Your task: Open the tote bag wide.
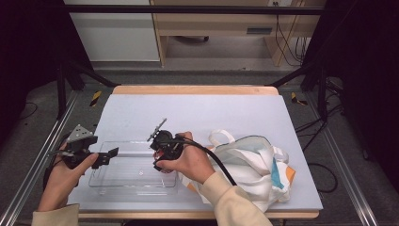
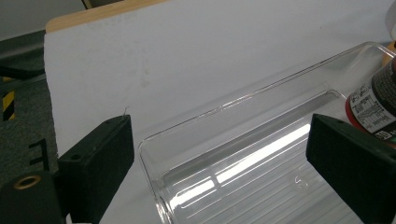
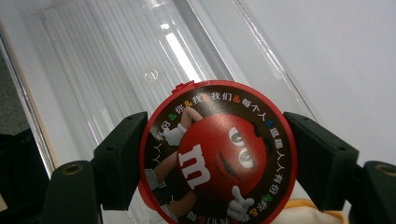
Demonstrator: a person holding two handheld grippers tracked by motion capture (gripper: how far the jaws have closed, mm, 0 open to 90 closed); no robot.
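M&M's candy tub (image 3: 217, 156) with the red round lid is sitting right between the two black jaws of the right gripper (image 3: 217, 158), both pads pressed against its sides, so it's pinched and held up over the clear plastic tray (image 3: 116, 56). In the right gripper view you look straight at the lid, red cartoon candy character in the middle with a ring of small print around it, and the ribbed floor of the tray runs away behind it. From the high view the right gripper (image 1: 162, 148) hangs above the right half of the tray (image 1: 134, 176), which lies on the pale grey table mat (image 1: 197, 110) near the front edge. Left gripper (image 1: 106, 157) is at the tray's left end, jaws spread wide with nothing between them; in its own view the tray's corner (image 2: 196, 154) shows between the jaws, and the tub's dark labelled side (image 2: 373, 100) peeks in at the right edge. A white cloth bag (image 1: 249, 165) with blue and orange bits lies crumpled just to the right of the tray.
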